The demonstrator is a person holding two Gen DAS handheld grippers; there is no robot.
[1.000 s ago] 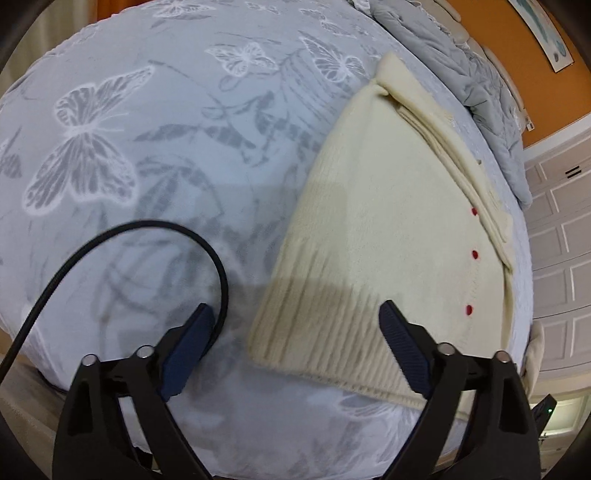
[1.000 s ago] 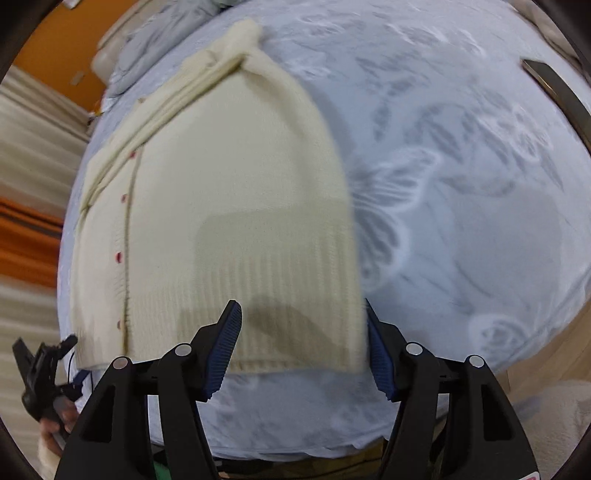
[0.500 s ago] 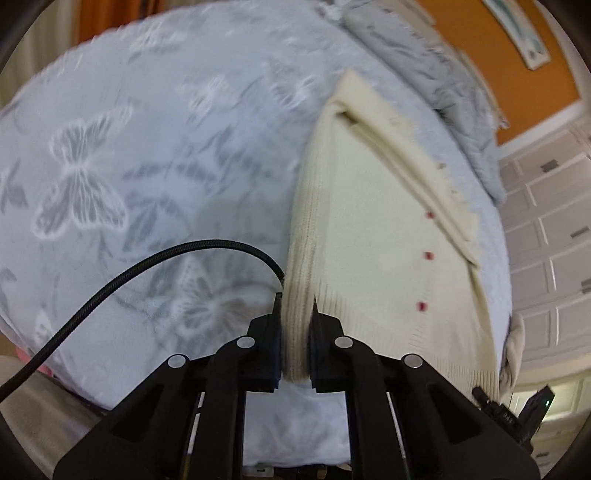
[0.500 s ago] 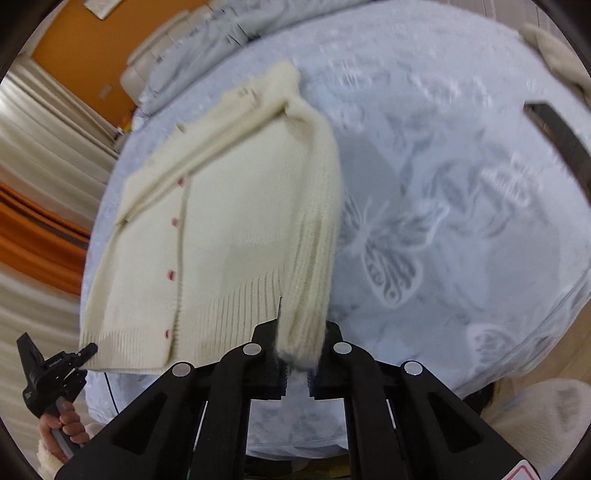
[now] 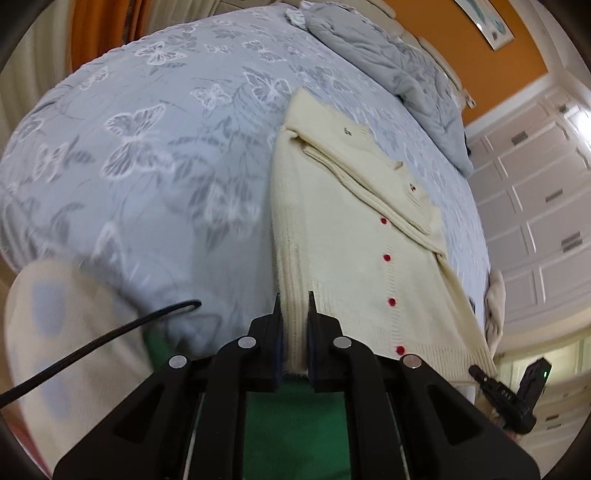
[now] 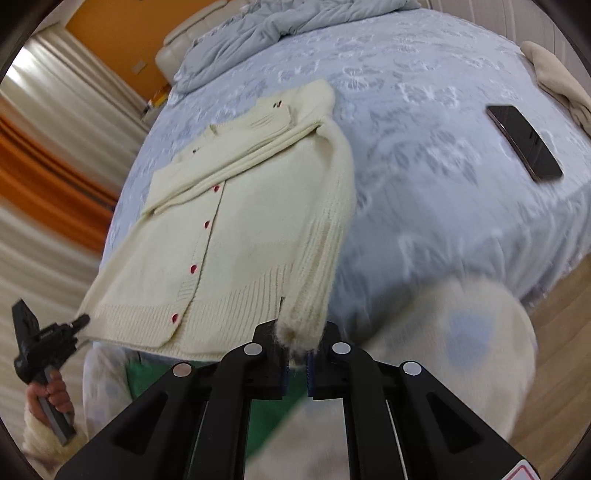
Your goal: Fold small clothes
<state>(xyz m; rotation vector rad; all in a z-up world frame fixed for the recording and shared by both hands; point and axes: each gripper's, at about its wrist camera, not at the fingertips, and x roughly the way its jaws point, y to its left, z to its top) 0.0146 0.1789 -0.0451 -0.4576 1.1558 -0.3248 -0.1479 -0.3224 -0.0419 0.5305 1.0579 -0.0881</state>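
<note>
At the bottom centre of the left wrist view the left gripper (image 5: pixel 294 334) has its jaws clamped on the ribbed hem corner of the cream cardigan (image 5: pixel 354 236), and in the right wrist view the right gripper (image 6: pixel 296 350) is pinched the same way on the fuzzy opposite hem corner. Both lifted edges rise off the bedspread (image 5: pixel 155 158) while the rest of the cardigan lies flat in the middle of each frame, its row of red buttons (image 5: pixel 386 257) running up the front and a sleeve folded across the chest. No brand or tag on it can be read; small white characters on the other gripper at the lower right of the left view are too blurred to read. The bedspread is pale blue-grey with white butterflies. A dark phone (image 6: pixel 524 142) lies well apart at the upper right, a rumpled grey duvet (image 6: pixel 273 26) along the top, orange walls and white cupboard doors (image 5: pixel 535 206) beyond. Bare bedspread lies open beside the cardigan.
</note>
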